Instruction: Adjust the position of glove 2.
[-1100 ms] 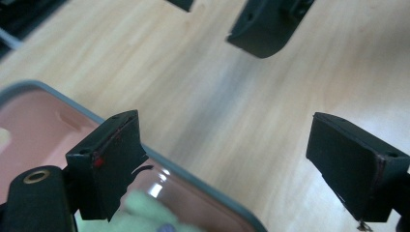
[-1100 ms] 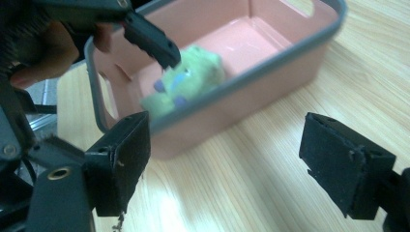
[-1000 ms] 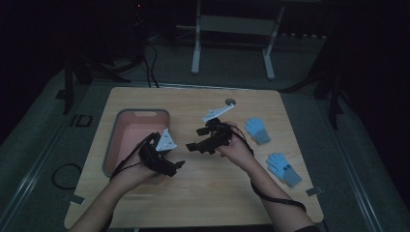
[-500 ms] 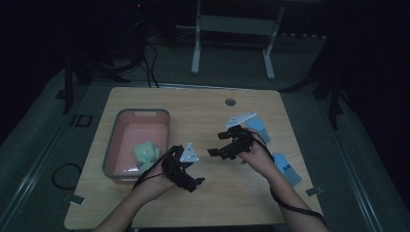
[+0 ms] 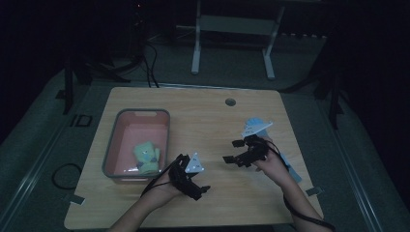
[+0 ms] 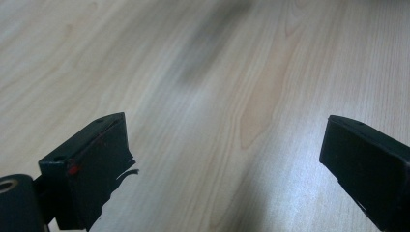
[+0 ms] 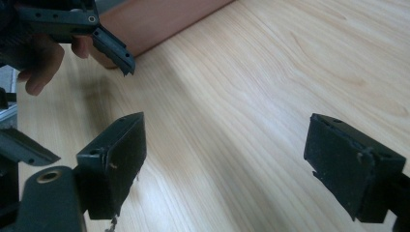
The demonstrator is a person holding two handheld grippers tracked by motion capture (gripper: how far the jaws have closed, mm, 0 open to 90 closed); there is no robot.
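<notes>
On top of a light wooden table [image 5: 212, 121] with a small round hole [image 5: 230, 102] near its far edge: two black hand-held grippers, both over bare wood. Left gripper [image 5: 203, 189] near the front edge, just right of a grey-rimmed pink plastic bin [image 5: 112, 153], held in the person's left hand [image 5: 167, 186], with a pale three-cornered plate [image 5: 194, 163] on top. Jaws wide apart in the left gripper view [image 6: 227, 159], nothing between them, plain wood grain and a soft dark shadow below. Right gripper [image 5: 232, 151] further right and a little further back, held in the right hand [image 5: 270, 164], also topped by a pale plate [image 5: 254, 127]. Jaws wide apart in the right gripper view [image 7: 225, 159] too, holding nothing, bare table between them. Far off in that same view, the other gripper's black jaw tips [image 7: 113, 48] and some fingers [image 7: 41, 65], close to the reddish wall of the bin [image 7: 159, 21]. Inside the bin, a small crumpled green cloth-like thing [image 5: 147, 154] near the front right corner, well away from both sets of jaws; hard to tell what it is in the dim light. Close by the right wrist, a pale blue flat thing [image 5: 290, 166] lying on the table, partly hidden by the hand. Black cables [image 5: 309, 220] trailing back from the grippers toward the front edge.
</notes>
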